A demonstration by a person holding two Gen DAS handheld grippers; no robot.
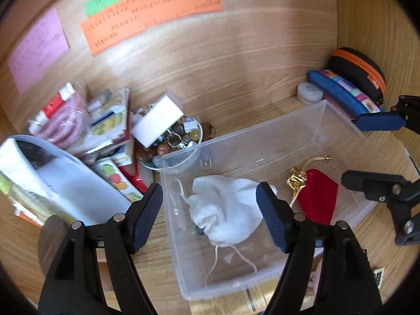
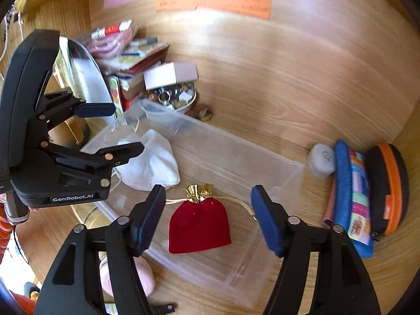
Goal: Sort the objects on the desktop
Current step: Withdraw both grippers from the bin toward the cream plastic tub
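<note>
A clear plastic bin [image 1: 262,136] [image 2: 275,178] stands on the wooden desk. Inside it lie a white drawstring pouch [image 1: 225,207] [image 2: 152,165] and a red velvet pouch with a gold top [image 1: 319,197] [image 2: 199,225]. My left gripper [image 1: 210,212] hangs open above the white pouch, its pads clear of the cloth. My right gripper [image 2: 207,218] hangs open above the red pouch, touching nothing. Each gripper also shows in the other's view: the right one [image 1: 367,152] at the far right, the left one [image 2: 118,128] at the left.
A bowl of beads and small trinkets [image 1: 178,139] [image 2: 178,97] with a white box [image 1: 157,120] leaning over it sits left of the bin, beside stacked packets and a book. A white round case [image 2: 321,160], a blue pencil case [image 2: 351,197] and a black-and-orange zip case [image 2: 388,186] stand right. Coloured notes hang on the back panel.
</note>
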